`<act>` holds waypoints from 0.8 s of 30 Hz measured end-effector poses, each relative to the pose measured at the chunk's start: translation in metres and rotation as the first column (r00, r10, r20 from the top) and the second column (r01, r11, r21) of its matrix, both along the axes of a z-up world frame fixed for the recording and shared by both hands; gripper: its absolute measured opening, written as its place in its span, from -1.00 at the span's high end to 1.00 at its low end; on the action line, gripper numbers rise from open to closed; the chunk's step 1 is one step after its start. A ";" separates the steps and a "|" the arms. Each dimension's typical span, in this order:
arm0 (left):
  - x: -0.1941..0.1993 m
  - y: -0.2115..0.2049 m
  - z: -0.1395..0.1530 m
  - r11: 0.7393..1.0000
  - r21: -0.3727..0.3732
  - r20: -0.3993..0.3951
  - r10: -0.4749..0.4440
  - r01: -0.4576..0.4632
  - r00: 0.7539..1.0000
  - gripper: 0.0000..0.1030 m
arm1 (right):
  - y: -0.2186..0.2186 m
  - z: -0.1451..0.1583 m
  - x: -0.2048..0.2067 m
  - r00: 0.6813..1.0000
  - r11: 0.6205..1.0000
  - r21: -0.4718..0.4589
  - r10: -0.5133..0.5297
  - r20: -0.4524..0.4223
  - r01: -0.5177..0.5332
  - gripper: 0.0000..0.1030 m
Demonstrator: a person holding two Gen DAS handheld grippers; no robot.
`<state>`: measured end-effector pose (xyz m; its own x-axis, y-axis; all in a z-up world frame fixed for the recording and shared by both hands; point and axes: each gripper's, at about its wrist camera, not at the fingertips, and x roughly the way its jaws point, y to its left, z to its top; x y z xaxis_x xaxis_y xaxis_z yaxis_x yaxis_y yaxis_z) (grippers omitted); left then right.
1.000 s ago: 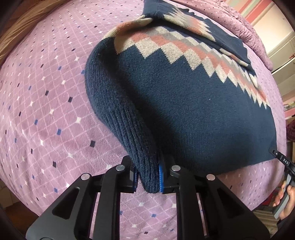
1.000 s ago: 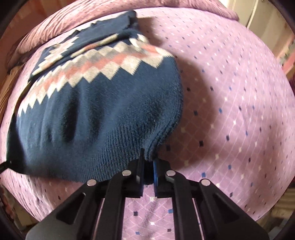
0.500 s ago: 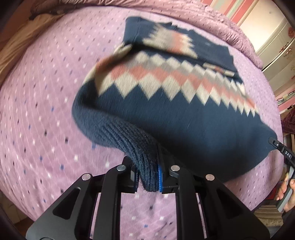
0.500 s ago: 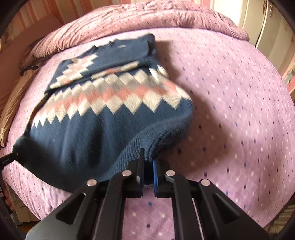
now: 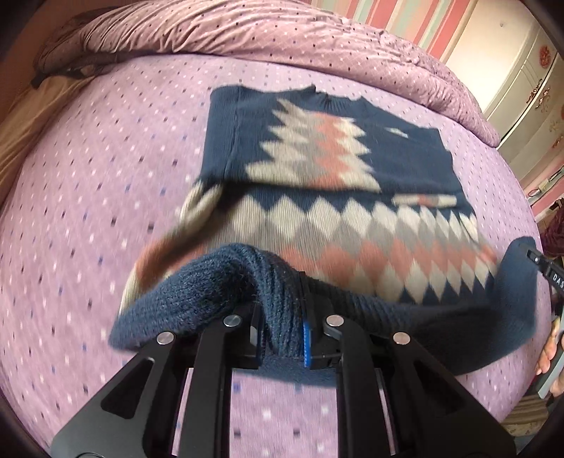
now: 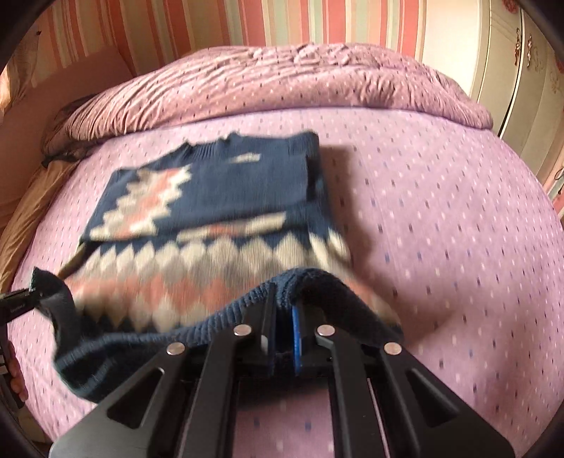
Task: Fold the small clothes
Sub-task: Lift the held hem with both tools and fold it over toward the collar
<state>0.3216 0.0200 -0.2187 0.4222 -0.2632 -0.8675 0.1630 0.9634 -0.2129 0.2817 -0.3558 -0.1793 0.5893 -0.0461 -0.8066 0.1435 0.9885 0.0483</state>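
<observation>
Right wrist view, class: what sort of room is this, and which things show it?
Most likely a bedroom. A sweater lies on a bed with a purple dotted bedspread, a bunched quilt sits at its far end, and striped wallpaper covers the wall behind.

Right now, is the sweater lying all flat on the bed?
No, the left gripper pinches the sweater hem and holds it up off the bed.

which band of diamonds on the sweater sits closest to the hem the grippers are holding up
On the sweater, the pink-and-cream diamond band lies nearest the lifted hem; the grey-and-cream band lies beyond it.
</observation>
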 end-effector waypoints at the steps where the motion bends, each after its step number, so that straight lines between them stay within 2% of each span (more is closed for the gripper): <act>1: 0.008 0.000 0.000 1.000 -0.007 0.006 0.006 -0.006 1.000 0.75 | -0.001 0.001 0.009 1.000 1.000 -0.001 -0.001 0.011 0.001 0.87; 7: 0.065 0.001 0.001 0.998 -0.031 0.063 0.061 -0.059 0.996 0.75 | -0.007 -0.001 0.064 0.997 1.000 -0.021 -0.016 0.078 0.018 0.87; 15: 0.137 -0.006 0.006 0.996 -0.036 0.155 0.081 -0.076 0.985 0.75 | -0.006 -0.007 0.134 0.991 0.998 -0.066 0.012 0.131 -0.003 0.87; 20: 0.171 -0.005 0.020 0.994 -0.047 0.200 0.103 -0.096 0.974 0.75 | -0.009 0.003 0.166 0.984 0.998 -0.055 0.003 0.176 0.007 0.87; 24: 0.196 -0.004 0.025 0.994 -0.044 0.205 0.111 -0.105 0.972 0.75 | -0.014 0.010 0.193 0.981 0.997 -0.073 -0.015 0.194 0.030 0.87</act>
<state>0.5174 0.0162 -0.1941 0.6190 -0.2326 -0.7501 0.1021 0.9709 -0.2168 0.4747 -0.3695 -0.1688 0.7317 -0.1173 -0.6715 0.1608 0.9870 0.0028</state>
